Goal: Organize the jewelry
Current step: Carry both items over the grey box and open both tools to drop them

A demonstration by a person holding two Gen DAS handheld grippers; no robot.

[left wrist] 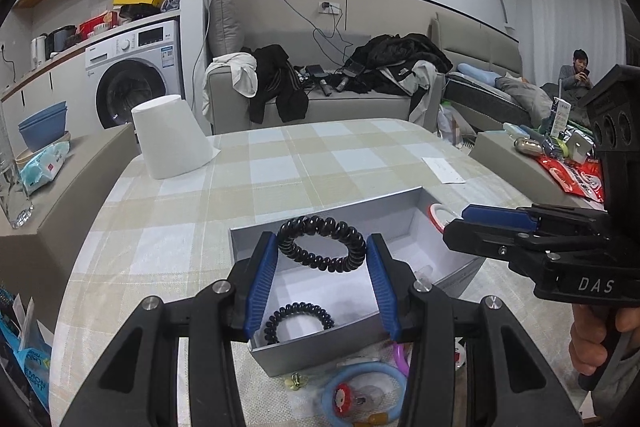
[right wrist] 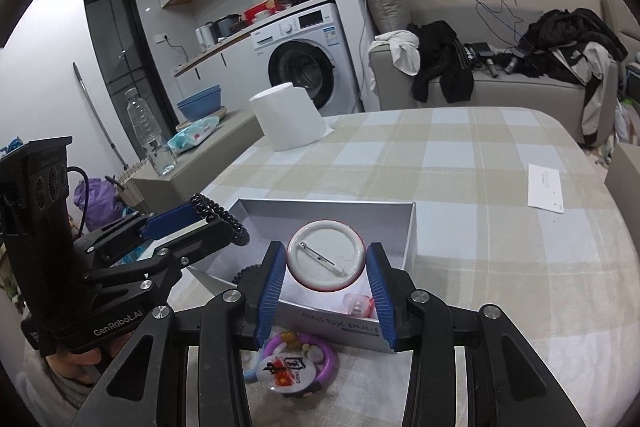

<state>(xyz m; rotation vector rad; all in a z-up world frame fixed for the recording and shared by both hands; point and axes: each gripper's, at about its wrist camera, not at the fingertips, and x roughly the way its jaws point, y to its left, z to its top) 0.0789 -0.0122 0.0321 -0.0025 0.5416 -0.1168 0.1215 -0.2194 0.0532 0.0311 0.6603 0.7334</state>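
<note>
My left gripper is shut on a black coil hair tie and holds it above the open silver box. A second black coil hair tie lies inside the box. My right gripper is shut on a round white pin badge, back side up, over the same box. In the left wrist view the right gripper comes in from the right with the badge at its tips. A small pink item lies in the box.
Loose jewelry lies on the checked tablecloth in front of the box: a blue ring, a purple ring and a printed badge. A white paper roll and a paper slip stand farther back.
</note>
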